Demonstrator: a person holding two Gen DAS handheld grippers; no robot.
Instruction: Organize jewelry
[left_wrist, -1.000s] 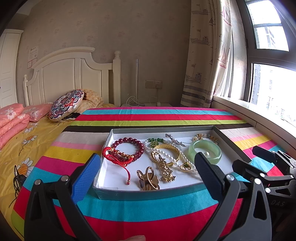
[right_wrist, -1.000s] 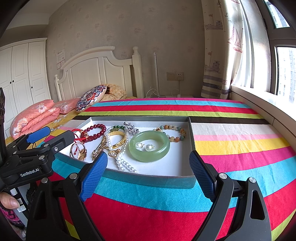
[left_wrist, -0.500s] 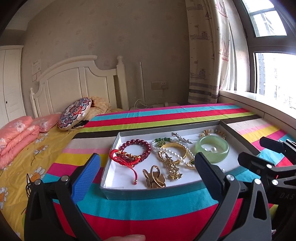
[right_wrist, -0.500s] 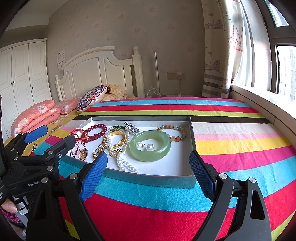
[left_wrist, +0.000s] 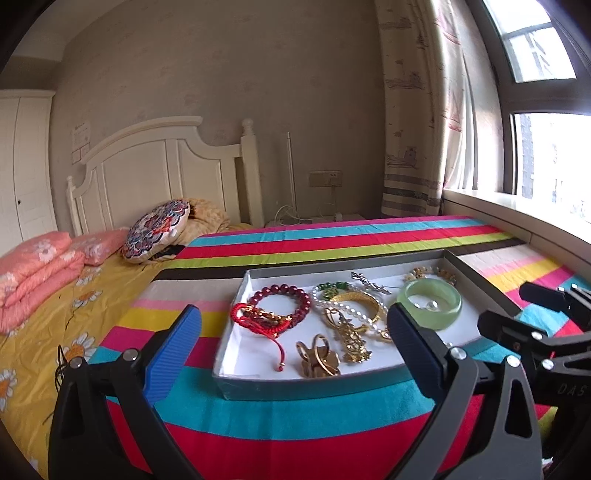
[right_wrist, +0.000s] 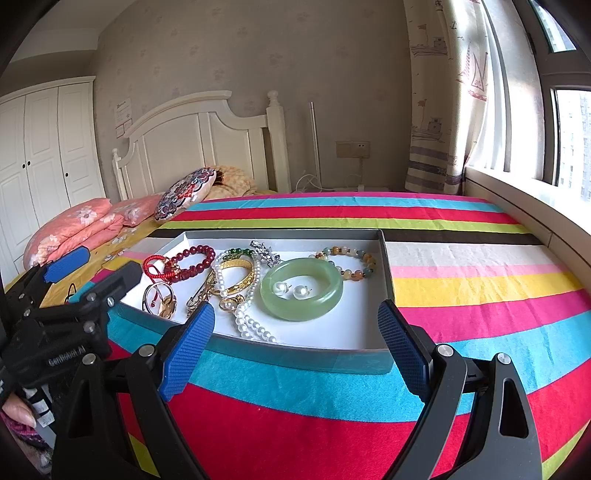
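- The left gripper (left_wrist: 293, 339) fills the bottom of the left wrist view; its jaws are spread wide with nothing between them, the blue pads on either side of the near edge of the tray (left_wrist: 314, 384).
- The right gripper (right_wrist: 295, 336) sits at the bottom of the right wrist view, its jaws likewise released and empty, framing the near wall of the tray (right_wrist: 295, 356).
- The tray is a shallow grey box with a white floor, resting on a striped cloth (right_wrist: 461, 280) in the middle of both frames.
- In the right wrist view a green jade bangle (right_wrist: 301, 288) lies flat at centre, with two pearl earrings (right_wrist: 291, 290) inside its ring.
- Above and right of the bangle lies a mixed-bead bracelet (right_wrist: 351, 260), near the tray's far right corner.
- Left of the bangle a pearl necklace (right_wrist: 245, 310) trails toward the near wall, overlapping a gold bangle (right_wrist: 236, 277).
- A dark red bead bracelet (right_wrist: 192, 263) and a red cord bracelet (right_wrist: 157, 267) lie touching at the tray's left side.
- A silver brooch (right_wrist: 264, 253) sits near the far wall, just above the jade bangle.
- In the left wrist view a gold ring-shaped piece (left_wrist: 317, 356) lies close to the near wall.
- A bed (left_wrist: 44, 332) with yellow floral sheet occupies the left of that frame.
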